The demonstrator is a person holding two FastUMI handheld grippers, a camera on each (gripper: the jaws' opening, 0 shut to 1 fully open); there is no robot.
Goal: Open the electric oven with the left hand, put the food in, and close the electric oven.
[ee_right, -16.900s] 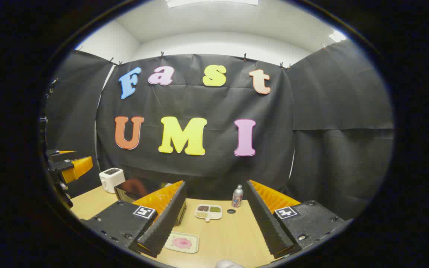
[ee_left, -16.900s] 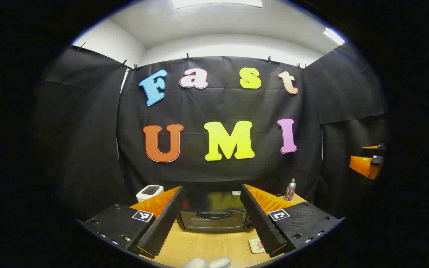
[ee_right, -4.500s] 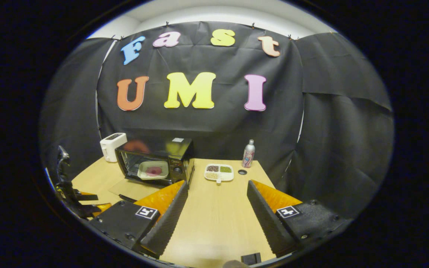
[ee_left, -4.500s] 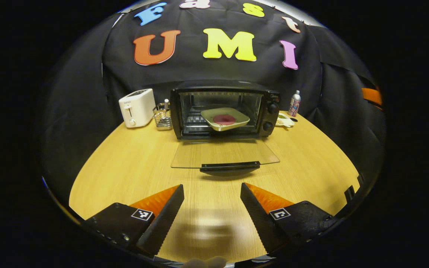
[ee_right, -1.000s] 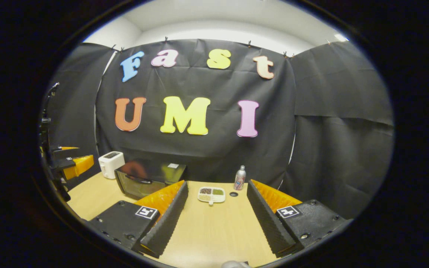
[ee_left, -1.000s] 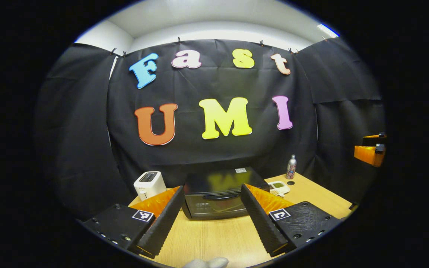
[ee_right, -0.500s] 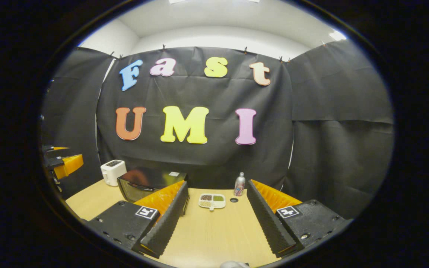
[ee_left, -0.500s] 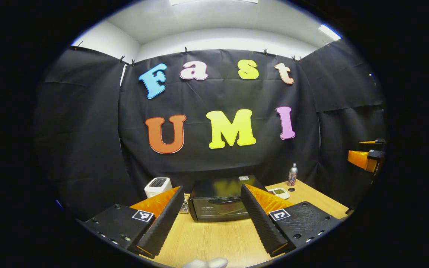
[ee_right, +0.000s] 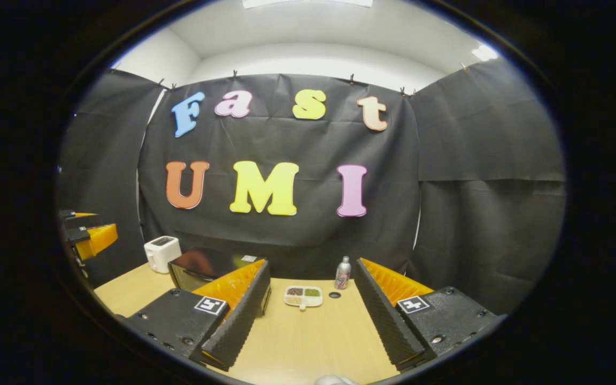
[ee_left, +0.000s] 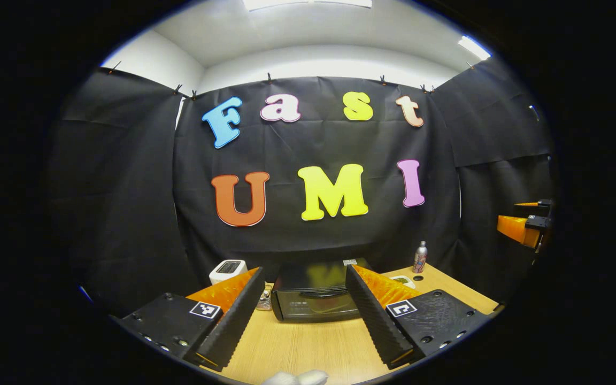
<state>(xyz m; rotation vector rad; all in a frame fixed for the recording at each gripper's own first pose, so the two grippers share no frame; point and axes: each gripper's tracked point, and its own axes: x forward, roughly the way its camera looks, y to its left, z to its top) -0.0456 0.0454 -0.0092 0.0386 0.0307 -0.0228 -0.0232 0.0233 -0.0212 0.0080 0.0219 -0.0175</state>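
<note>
The black electric oven (ee_left: 313,297) stands on the wooden table (ee_left: 308,347) with its door shut; its dark glass hides the inside. My left gripper (ee_left: 305,315) hangs open above the table, well in front of the oven, nothing between its fingers. In the right gripper view the oven (ee_right: 201,270) sits at the left, partly behind my left-hand finger. My right gripper (ee_right: 310,315) is open and empty over the table. The left gripper (ee_right: 91,235) shows at the far left there, and the right gripper (ee_left: 524,224) at the far right of the left gripper view.
A white toaster (ee_left: 228,270) and a wire rack (ee_left: 264,297) stand left of the oven. To its right are a divided snack tray (ee_right: 302,295), a small metal bottle (ee_right: 343,279) and a dark round spot (ee_right: 334,294) on the table.
Both views have tilted up slightly over the last second, with the oven sliding lower in them. The oven door, open with the plate of food inside 4.5 s ago, is shut now.
</note>
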